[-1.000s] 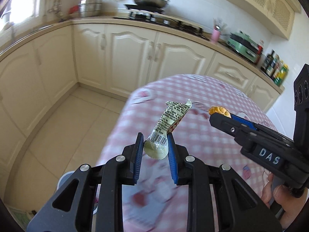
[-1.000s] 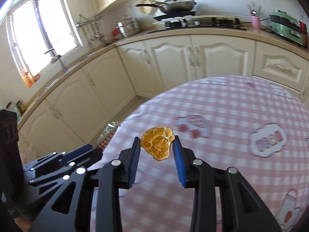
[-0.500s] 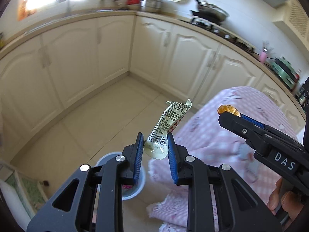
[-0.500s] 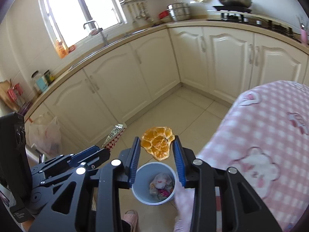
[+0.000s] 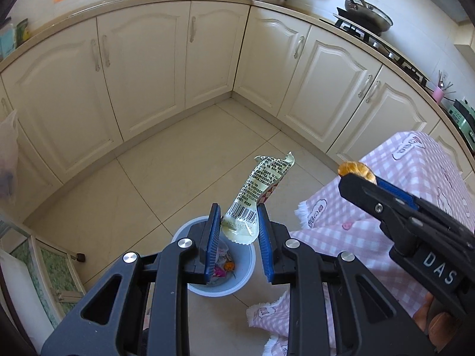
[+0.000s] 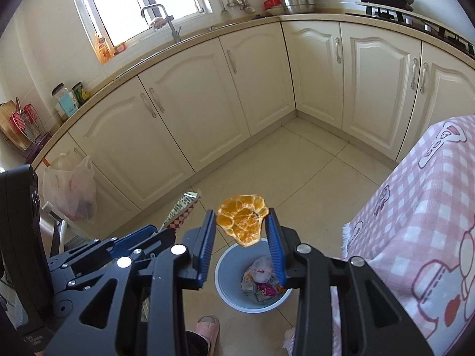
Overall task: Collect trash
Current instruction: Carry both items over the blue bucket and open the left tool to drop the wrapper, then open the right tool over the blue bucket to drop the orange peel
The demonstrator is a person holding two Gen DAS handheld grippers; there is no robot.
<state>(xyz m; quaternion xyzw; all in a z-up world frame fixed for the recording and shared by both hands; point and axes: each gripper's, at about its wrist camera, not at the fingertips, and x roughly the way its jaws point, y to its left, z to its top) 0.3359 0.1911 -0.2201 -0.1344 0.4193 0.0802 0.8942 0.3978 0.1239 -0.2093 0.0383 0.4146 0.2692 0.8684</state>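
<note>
Both tilted down over the bin (image 6: 234, 296) — left fingers (image 5: 213, 222) pinch wrapper (image 5: 255, 195), right fingers (image 6: 274, 234) peel (image 6: 242, 222).

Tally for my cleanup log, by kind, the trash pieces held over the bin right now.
Snack wrapper, in the left hand-held gripper: 1
Orange peel, in the right hand-held gripper: 1
Total: 2, both above the blue bin.
</note>
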